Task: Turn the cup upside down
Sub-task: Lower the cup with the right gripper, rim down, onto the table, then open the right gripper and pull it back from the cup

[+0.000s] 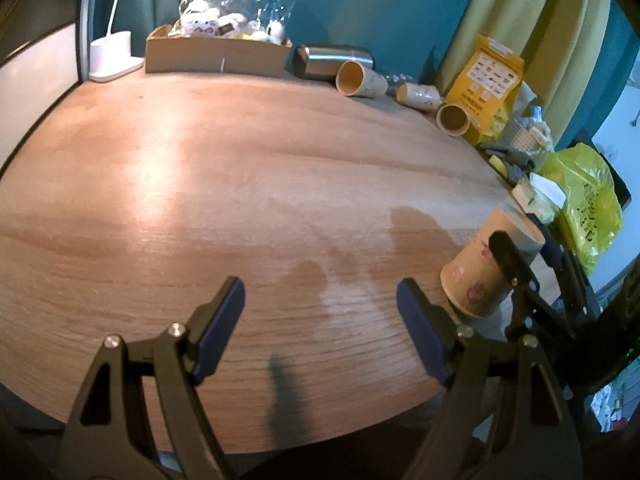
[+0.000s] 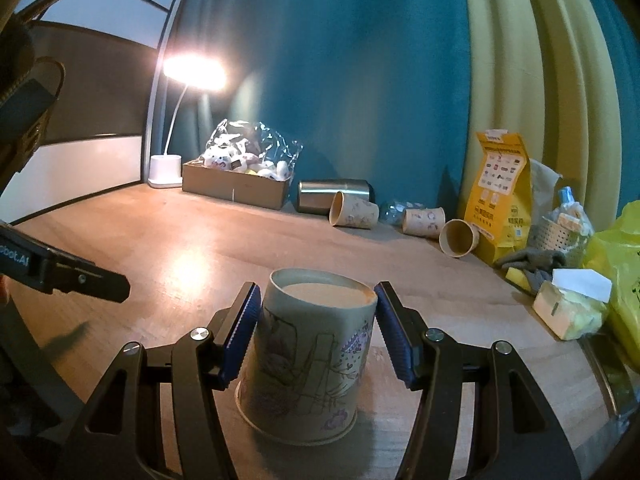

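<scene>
A printed paper cup (image 2: 308,360) stands upside down on the wooden table (image 2: 192,248), base up, slightly tilted. My right gripper (image 2: 316,304) has its blue pads on either side of the cup's upper part, touching or nearly touching it. In the left wrist view the same cup (image 1: 480,268) shows at the right with the right gripper's black finger (image 1: 510,256) against it. My left gripper (image 1: 320,304) is open and empty, low over the table to the left of the cup.
Three more paper cups (image 2: 354,210) lie on their sides at the back by a steel flask (image 2: 332,194). A cardboard box (image 2: 236,186), lamp (image 2: 164,170), yellow pouch (image 2: 500,200), basket (image 2: 560,236), tissue pack (image 2: 568,308) and yellow bag (image 2: 620,272) line the back and right.
</scene>
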{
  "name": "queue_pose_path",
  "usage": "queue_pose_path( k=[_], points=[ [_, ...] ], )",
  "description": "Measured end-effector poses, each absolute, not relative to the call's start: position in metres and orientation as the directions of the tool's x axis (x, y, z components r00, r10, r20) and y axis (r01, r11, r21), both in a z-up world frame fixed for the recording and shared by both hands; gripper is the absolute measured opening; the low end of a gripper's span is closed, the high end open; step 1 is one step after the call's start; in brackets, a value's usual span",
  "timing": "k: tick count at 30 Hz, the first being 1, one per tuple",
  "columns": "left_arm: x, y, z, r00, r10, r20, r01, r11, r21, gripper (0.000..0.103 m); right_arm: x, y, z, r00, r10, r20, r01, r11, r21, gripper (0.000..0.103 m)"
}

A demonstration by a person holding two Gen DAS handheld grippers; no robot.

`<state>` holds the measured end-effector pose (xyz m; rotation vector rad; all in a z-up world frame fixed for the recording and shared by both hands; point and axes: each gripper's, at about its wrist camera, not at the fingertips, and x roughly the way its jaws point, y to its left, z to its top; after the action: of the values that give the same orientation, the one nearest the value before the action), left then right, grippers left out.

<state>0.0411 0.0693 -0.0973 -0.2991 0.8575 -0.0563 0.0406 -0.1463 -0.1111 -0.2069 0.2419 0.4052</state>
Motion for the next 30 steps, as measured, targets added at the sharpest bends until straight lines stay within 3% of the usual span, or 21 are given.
queue_pose_path(
  k=[3, 15, 20, 25, 27, 28, 30],
  points=[
    [0.04, 0.068, -0.097, 0.658, -0.156, -0.737, -0.075, 0.96, -0.27, 0.08, 0.041, -0.147, -0.117, 0.879, 0.358, -0.314, -0.415, 0.899, -0.139, 0.062],
    [0.034, 0.065, -0.092, 0.672, -0.142, -0.727, -0.078, 0.962, -0.26, 0.08, 0.04, -0.147, -0.117, 0.875, 0.354, -0.33, -0.41, 0.905, -0.114, 0.062],
    [0.029, 0.062, -0.084, 0.685, -0.138, -0.716, -0.068, 0.966, -0.251, 0.08, 0.037, -0.148, -0.108, 0.87, 0.363, -0.333, -0.415, 0.905, -0.096, 0.08],
    [0.018, 0.058, -0.064, 0.725, -0.123, -0.678, -0.055, 0.97, -0.235, 0.08, 0.031, -0.146, -0.081, 0.868, 0.361, -0.341, -0.405, 0.912, -0.068, 0.081],
    [0.011, 0.055, -0.054, 0.745, -0.119, -0.656, -0.046, 0.973, -0.228, 0.083, 0.029, -0.147, -0.067, 0.863, 0.353, -0.362, -0.396, 0.917, -0.048, 0.081],
    [0.007, 0.053, -0.049, 0.755, -0.123, -0.644, -0.038, 0.972, -0.231, 0.091, 0.027, -0.148, -0.064, 0.861, 0.35, -0.369, -0.392, 0.919, -0.043, 0.081],
    [-0.002, 0.05, -0.041, 0.775, -0.13, -0.619, -0.025, 0.972, -0.236, 0.093, 0.023, -0.151, -0.053, 0.857, 0.341, -0.386, -0.38, 0.925, -0.025, 0.08]
  ],
)
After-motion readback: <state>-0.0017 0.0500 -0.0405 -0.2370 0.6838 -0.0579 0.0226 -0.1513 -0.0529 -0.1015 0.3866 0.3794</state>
